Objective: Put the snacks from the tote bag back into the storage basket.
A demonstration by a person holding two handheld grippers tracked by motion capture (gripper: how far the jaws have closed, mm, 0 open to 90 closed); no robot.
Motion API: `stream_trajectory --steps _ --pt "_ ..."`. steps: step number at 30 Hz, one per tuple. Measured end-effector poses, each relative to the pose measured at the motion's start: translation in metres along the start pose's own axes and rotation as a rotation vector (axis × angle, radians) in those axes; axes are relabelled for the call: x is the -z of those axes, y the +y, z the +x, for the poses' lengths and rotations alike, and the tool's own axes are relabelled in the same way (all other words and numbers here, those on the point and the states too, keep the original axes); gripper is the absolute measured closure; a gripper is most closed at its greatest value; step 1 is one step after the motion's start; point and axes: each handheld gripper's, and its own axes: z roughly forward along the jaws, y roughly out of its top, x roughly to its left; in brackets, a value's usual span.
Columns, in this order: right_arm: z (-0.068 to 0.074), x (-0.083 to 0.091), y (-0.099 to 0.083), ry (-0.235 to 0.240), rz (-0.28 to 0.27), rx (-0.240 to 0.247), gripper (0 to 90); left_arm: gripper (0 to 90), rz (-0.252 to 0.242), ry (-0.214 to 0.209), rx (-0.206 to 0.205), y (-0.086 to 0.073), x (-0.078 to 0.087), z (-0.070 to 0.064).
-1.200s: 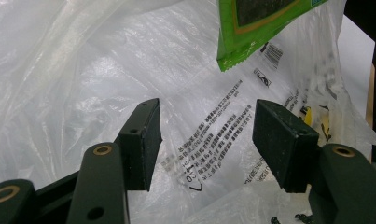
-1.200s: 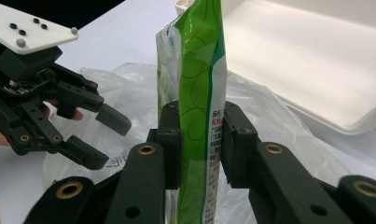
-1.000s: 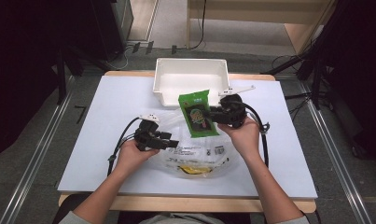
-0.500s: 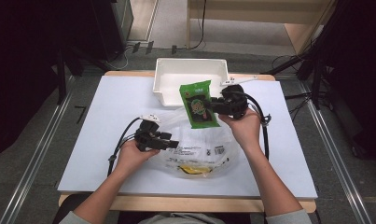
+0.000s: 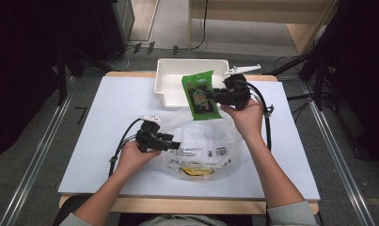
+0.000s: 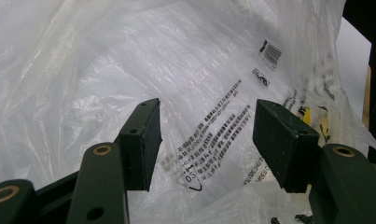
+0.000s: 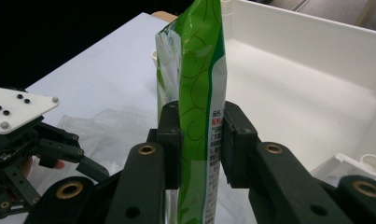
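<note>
A green snack packet (image 5: pixel 200 94) hangs in the air over the near edge of the white tray (image 5: pixel 166 89), and my right gripper (image 5: pixel 215 97) is shut on its side. In the right gripper view the packet (image 7: pixel 199 65) stands upright, pinched between the two jaws of my right gripper (image 7: pixel 202 135). A clear plastic bag (image 5: pixel 201 141) with black print lies on the table in front of the person, with something yellow (image 5: pixel 195 170) inside. My left gripper (image 5: pixel 172 144) rests at the bag's left edge. Its jaws stand open over the printed bag film (image 6: pixel 209 126).
The white table (image 5: pixel 93 122) is bare at its left and far right. The tray's inside (image 7: pixel 288 74) holds nothing. A small white plastic piece (image 5: pixel 243 69) lies by the tray's back right corner. Black cables (image 5: pixel 123 136) trail from both grippers.
My right gripper has carried the green packet up and away from the person, from over the bag toward the tray. The left gripper has stayed put.
</note>
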Motion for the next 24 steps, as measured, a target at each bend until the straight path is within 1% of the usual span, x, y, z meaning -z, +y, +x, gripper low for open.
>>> stream_trajectory --steps 2,3,4,10,11,13,14,16,18,24 --pt "0.000 0.000 0.001 -0.001 0.000 -0.004 73.7 42.9 -0.001 0.001 -0.001 0.000 0.000 0.000" --pt "-0.002 0.000 0.005 -0.011 -0.001 0.004 73.7 42.9 -0.002 0.002 0.001 0.000 0.000 0.000" --pt "-0.002 0.000 0.006 -0.011 -0.002 -0.002 73.7 42.9 -0.003 0.002 0.001 0.000 0.000 0.000" --pt "-0.006 0.000 0.016 -0.028 -0.005 0.004 73.7 42.9 -0.002 0.002 -0.002 0.000 0.000 0.000" --pt "-0.009 -0.002 0.020 -0.029 -0.007 0.002 73.7 42.8 -0.001 0.003 -0.005 0.000 0.000 -0.001" --pt "-0.010 -0.002 0.021 -0.025 -0.008 -0.001 73.7 42.8 -0.002 0.000 -0.005 0.000 0.000 -0.001" --pt "-0.010 -0.003 0.022 -0.023 -0.014 -0.005 73.7 42.7 -0.003 -0.003 -0.004 0.000 -0.001 0.000" --pt "-0.012 -0.009 0.025 -0.039 -0.017 0.000 73.7 42.7 0.000 -0.002 -0.002 0.000 -0.001 0.000" --pt "-0.013 -0.010 0.026 -0.042 -0.017 -0.002 73.7 42.7 -0.001 -0.003 -0.004 0.000 -0.001 0.000" --pt "-0.022 -0.021 0.036 -0.065 -0.017 -0.014 73.7 42.7 -0.004 -0.005 -0.007 0.000 -0.001 -0.001"
